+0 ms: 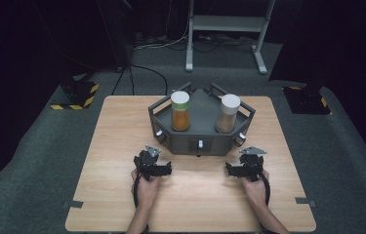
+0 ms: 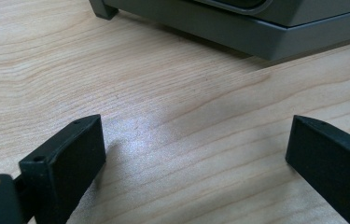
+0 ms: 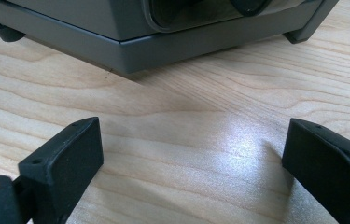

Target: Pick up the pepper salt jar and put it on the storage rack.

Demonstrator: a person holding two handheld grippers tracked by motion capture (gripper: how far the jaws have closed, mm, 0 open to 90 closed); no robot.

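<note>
Left tongs (image 1: pixel 163 169) and right tongs (image 1: pixel 232 169) rest on desk (image 1: pixel 122 146), both w/ jaws wide apart, nothing between. Just beyond them stands grey tray (image 1: pixel 202 122), holding orange jar (image 1: pixel 180 111) at left & brown jar (image 1: pixel 228 113) at right, both upright

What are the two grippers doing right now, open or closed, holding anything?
Left gripper: open, nothing between the jaws, just bare table.
Right gripper: open, holding nothing.
</note>
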